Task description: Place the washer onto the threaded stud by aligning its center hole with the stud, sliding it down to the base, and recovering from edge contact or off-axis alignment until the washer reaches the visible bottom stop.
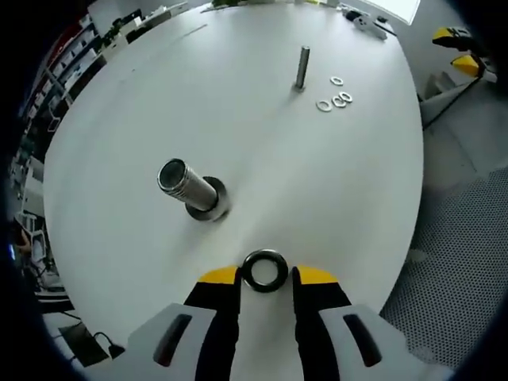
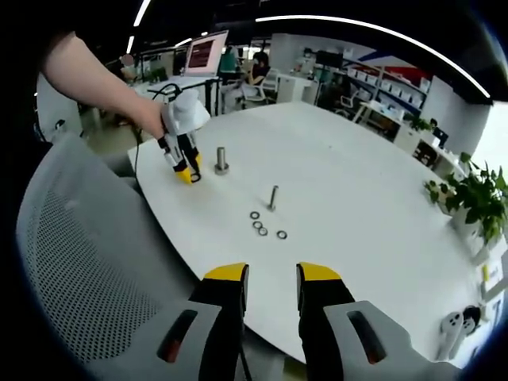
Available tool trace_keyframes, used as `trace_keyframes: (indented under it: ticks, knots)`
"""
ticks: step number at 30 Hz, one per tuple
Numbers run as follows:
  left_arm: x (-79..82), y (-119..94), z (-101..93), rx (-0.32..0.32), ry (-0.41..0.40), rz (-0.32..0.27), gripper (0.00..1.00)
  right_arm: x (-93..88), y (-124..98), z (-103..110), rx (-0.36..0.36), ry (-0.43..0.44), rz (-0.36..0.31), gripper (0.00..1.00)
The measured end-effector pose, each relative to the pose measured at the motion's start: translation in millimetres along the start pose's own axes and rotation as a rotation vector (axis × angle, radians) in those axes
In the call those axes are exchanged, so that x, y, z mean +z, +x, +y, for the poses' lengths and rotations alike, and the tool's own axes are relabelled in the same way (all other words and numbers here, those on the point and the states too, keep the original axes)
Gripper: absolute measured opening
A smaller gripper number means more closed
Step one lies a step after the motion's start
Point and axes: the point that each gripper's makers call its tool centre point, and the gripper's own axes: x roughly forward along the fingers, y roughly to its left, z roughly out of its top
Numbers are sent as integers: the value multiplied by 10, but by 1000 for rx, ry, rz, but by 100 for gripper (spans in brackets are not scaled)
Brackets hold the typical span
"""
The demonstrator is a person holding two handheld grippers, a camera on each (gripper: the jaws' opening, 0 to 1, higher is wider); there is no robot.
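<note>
Held between the yellow tips of the left gripper (image 1: 265, 274): a dark ring, the washer (image 1: 265, 270), jaws closed in on its two sides, hole facing the camera. Just beyond the washer, toward the table's middle: the large threaded stud (image 1: 186, 185), standing on its round base on the white table (image 1: 317, 182), bare, with the washer short of its top and off to one side. Farther past the large stud: a thinner stud (image 1: 302, 67), upright, and next to it four small loose washers (image 1: 336, 94) lying flat on the table. Seen from the right gripper view: the left gripper (image 2: 186, 168) in a person's hand (image 2: 155, 117), tips down close beside the large stud (image 2: 221, 161) near the table's edge; thin stud (image 2: 273, 198) well apart from it, nearer mid-table, small washers (image 2: 263, 226) strung out beside that. Right gripper (image 2: 272, 282) well back from the large stud, off the table's near edge, jaws parted a little with nothing between them. Grey mesh chair (image 2: 87, 262) below the table edge on the large stud's side; potted plant (image 2: 468, 194) at the far edge.
</note>
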Motion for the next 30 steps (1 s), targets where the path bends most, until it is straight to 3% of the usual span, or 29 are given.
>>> trace_keyframes:
  ticks: [14, 17, 30]
  knots:
    - [8, -45, -59, -2, -29, -32, 20, -2, 2, -19, -3, -1, -1, 26]
    - [35, -46, -40, 4, -82, -89, 20, 5, 0, -19, -3, 0, -1, 26]
    - [22, -98, -84, 14, -53, -71, 19, -7, -3, -19, -3, 3, -1, 26]
